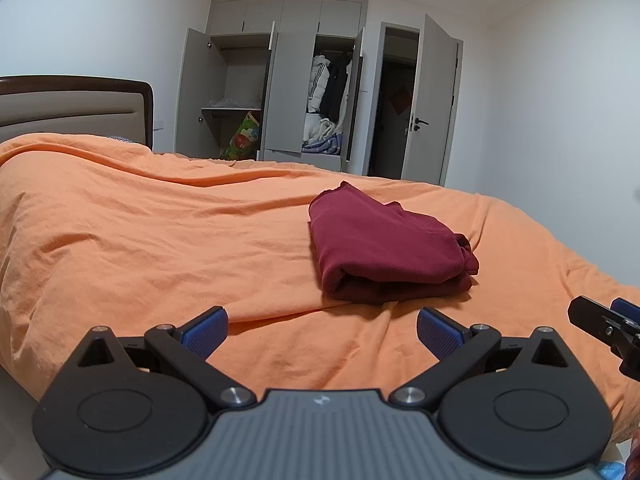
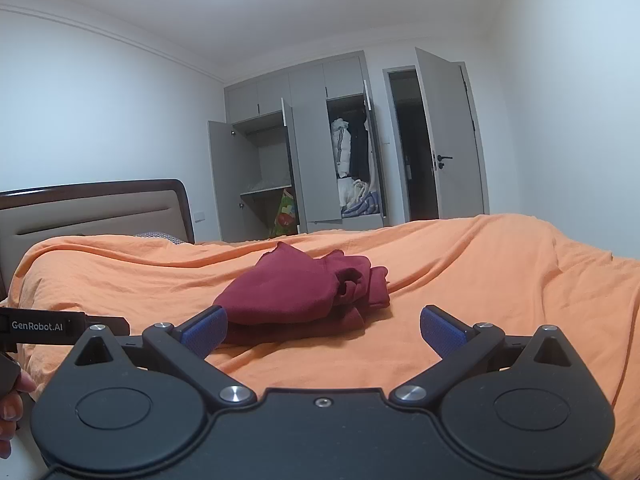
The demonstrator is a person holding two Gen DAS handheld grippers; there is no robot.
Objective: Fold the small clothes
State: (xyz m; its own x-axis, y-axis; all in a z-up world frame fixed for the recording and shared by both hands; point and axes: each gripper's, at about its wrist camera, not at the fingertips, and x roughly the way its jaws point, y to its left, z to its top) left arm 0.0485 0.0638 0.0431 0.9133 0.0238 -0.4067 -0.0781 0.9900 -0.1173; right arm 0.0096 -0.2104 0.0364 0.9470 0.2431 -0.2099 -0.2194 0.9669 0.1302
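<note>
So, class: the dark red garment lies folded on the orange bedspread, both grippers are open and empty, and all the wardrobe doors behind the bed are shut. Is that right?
Not quite. The wardrobe doors stand open, with hanging clothes visible inside in both wrist views. The rest holds: the dark red garment lies folded on the orange bedspread, and the left gripper and right gripper are open and empty.

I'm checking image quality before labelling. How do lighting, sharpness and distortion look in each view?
Left wrist: even soft light, faint shadow under the red garment, walls bowed by fisheye, dark vignette in the corners. Right wrist: same flat light, garment sharp, ceiling line curved, corners dark; no glare or motion blur in either.
</note>
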